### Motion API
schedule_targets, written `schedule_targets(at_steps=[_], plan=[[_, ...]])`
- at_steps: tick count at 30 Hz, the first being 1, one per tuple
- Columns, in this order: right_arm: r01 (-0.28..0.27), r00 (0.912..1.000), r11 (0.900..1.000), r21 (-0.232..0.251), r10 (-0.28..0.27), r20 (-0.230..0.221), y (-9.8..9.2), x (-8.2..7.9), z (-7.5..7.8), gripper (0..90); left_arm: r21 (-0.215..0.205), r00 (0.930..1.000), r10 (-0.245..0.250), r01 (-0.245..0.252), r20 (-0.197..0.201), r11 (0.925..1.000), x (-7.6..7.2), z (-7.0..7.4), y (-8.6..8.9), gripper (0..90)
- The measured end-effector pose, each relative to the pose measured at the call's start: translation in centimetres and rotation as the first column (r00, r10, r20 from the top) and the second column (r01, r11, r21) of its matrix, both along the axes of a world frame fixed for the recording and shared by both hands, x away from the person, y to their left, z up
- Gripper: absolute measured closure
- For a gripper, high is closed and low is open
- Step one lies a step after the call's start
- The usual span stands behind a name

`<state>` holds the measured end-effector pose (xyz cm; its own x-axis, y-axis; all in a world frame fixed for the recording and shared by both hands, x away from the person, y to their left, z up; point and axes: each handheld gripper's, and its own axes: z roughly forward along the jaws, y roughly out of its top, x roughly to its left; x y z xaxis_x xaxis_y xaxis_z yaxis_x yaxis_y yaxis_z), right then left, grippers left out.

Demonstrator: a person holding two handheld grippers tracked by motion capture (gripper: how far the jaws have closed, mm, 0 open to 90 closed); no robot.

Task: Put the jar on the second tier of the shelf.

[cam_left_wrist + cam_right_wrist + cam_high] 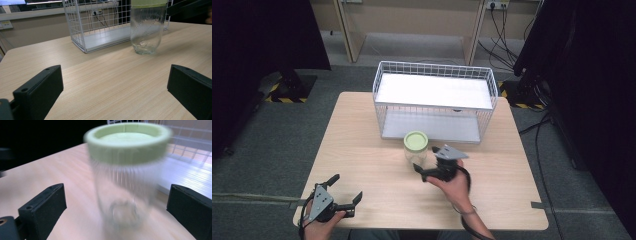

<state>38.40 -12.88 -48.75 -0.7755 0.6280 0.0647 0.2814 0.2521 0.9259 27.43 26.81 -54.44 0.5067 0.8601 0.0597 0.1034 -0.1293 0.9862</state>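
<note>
Right gripper (428,162), jaws spread wide, is facing an upright glass jar (416,154) before a wire basket (434,80); left gripper (346,188) is resting agape nearby.

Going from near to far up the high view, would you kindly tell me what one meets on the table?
Left gripper at the near edge → right gripper → glass jar with the green lid → white wire basket at the far side of the table.
</note>
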Motion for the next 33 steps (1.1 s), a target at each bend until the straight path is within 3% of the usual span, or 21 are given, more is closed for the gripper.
schedule_targets(at_steps=[3, 7, 10, 15, 21, 33], plan=[[0.046, 0.9982, 0.998, -0.043, -0.045, 0.039, -5.2, -4.1, 0.0, 2.8, -0.02, 0.9999, -0.003, 0.002, -0.013, 0.9998, 0.0, 0.0, 0.2, 0.0], [0.129, 0.9899, 0.991, -0.046, -0.126, 0.065, -8.2, -6.4, -0.8, 2.8, -0.024, 0.9999, -0.001, 0.001, -0.016, 0.9997, -0.1, 0.0, 0.2, 0.0], [0.161, 0.9845, 0.987, -0.007, -0.16, 0.072, -9.1, -7.3, -1.1, 2.8, -0.029, 0.9998, 0.0, -0.001, -0.02, 0.9996, 0.0, 0.0, 0.3, 0.0], [0.18, 0.9806, 0.983, 0.019, -0.181, 0.074, -9.3, -7.5, -1.4, 2.8, -0.045, 0.9998, 0.004, -0.005, -0.018, 0.999, -0.1, 0.0, 0.5, 0.0], [0.172, 0.9817, 0.985, 0.016, -0.173, 0.08, -8.2, -7.2, -1.5, 2.8, -0.056, 0.9998, 0.012, -0.012, -0.017, 0.9983, -0.1, -0.1, 0.6, 0.0], [0.147, 0.9839, 0.989, 0.014, -0.148, 0.101, -6.1, -5.5, -0.4, 2.8, -0.052, 0.9997, 0.013, -0.014, -0.019, 0.9986, -0.1, 0.0, 0.5, 0.0]])
